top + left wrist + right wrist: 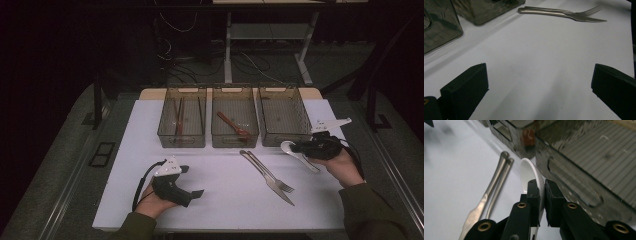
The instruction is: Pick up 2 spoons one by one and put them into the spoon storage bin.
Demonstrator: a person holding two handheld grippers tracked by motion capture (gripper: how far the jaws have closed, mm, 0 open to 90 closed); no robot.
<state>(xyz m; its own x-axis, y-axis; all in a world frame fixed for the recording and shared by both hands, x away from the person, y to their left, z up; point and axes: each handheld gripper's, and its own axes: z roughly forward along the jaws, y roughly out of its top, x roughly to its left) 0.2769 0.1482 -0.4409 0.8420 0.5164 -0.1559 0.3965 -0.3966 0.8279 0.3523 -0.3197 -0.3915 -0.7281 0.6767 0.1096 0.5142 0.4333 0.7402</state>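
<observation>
A smooth white spoon (532, 173) with a curved bowl is pinched between the flat black jaws of the right gripper (542, 192), just beside the ribbed, smoky translucent bin (589, 160). The left gripper (536, 82) is rested on the matte white table (544, 45) with jaws spread wide apart.

Three bins (235, 117), one fork (267, 171), one knife (270, 180), one white spoon (295, 151).
</observation>
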